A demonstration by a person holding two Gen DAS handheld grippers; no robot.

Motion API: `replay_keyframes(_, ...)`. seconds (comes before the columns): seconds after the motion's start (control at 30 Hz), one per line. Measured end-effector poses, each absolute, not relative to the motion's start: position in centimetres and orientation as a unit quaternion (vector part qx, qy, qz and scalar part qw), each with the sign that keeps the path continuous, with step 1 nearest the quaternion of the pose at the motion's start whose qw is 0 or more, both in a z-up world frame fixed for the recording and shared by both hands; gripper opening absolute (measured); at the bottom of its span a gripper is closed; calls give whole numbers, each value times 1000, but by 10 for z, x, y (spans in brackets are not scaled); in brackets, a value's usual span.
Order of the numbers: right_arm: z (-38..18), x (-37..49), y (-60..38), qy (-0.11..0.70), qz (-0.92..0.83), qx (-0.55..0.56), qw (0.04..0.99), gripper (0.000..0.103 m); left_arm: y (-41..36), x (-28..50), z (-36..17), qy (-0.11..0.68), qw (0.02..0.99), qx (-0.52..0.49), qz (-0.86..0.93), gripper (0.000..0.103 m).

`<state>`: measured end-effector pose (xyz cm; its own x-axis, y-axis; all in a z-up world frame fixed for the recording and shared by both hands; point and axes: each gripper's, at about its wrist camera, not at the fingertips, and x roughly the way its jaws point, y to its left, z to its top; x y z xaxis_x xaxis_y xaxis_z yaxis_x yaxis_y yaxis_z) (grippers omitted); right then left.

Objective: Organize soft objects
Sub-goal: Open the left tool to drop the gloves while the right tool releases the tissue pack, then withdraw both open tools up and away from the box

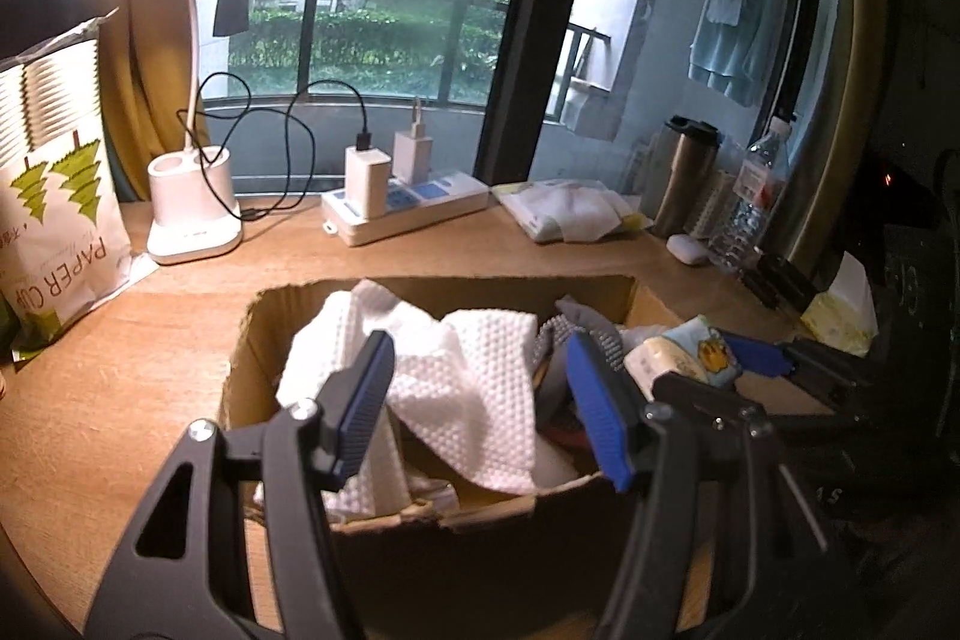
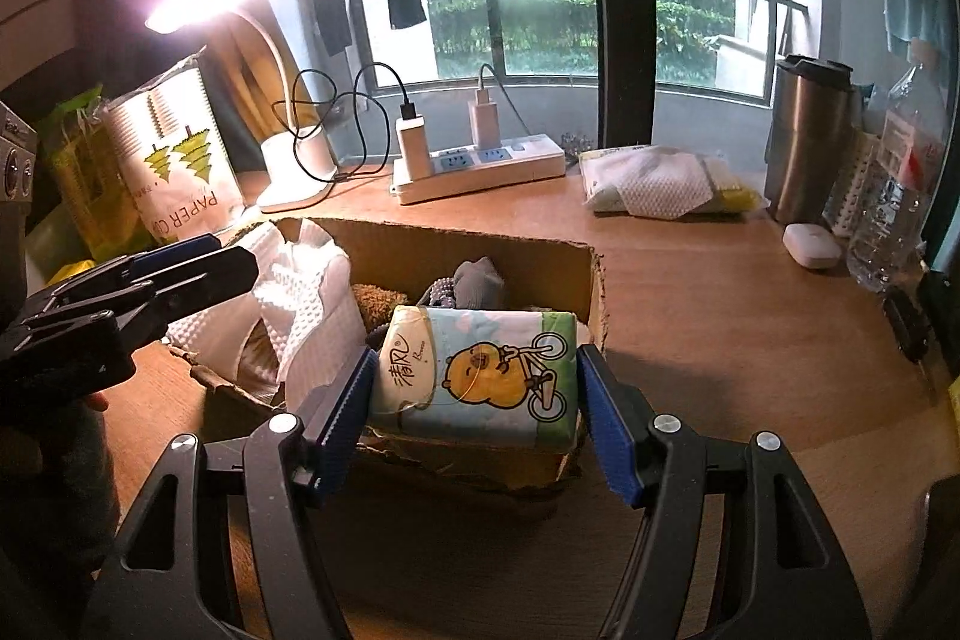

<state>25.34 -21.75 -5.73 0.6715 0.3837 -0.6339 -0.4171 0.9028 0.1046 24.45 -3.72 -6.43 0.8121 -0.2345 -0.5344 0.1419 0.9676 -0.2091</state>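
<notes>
A cardboard box (image 1: pixel 240 364) sits on the wooden desk and holds white dimpled cloths (image 1: pixel 474 388) and grey items. My left gripper (image 1: pixel 480 400) is open over the box, above the cloths. My right gripper (image 2: pixel 477 400) holds a tissue pack (image 2: pixel 480 376) with a yellow cartoon animal on a bike, over the box's near right corner (image 2: pixel 591 280); its blue pads touch both ends. The pack also shows in the left wrist view (image 1: pixel 684 352). The left gripper shows at the left of the right wrist view (image 2: pixel 180 268).
On the desk stand a lit lamp (image 1: pixel 192 208), a power strip with chargers (image 1: pixel 408 208), a paper-cup bag (image 1: pixel 54 196), a wipes pack (image 2: pixel 660 187), a steel tumbler (image 2: pixel 810 136), a water bottle (image 2: pixel 894 196) and a small white case (image 2: pixel 810 244).
</notes>
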Motion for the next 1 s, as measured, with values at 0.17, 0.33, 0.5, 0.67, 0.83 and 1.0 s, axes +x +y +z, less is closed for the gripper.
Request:
replay_keyframes(0.17,-59,253,-215,344,215,-32,914,70,-36,242,-67,292,948,-81,-97,61)
replay_keyframes(0.33,-58,251,-216,339,212,-33,916,82,-36,239,-67,292,948,-80,-96,61)
replay_keyframes(0.5,-53,248,-217,332,209,-36,919,83,-35,235,-65,288,949,-79,-97,61)
replay_keyframes(0.67,-48,242,-217,325,209,-39,922,83,-36,228,-62,283,951,-75,-98,61)
replay_keyframes(0.83,-42,234,-218,317,207,-39,925,83,-35,221,-57,276,953,-73,-98,62)
replay_keyframes(1.0,-34,224,-218,306,205,-41,929,83,-34,208,-52,269,956,-70,-98,62)
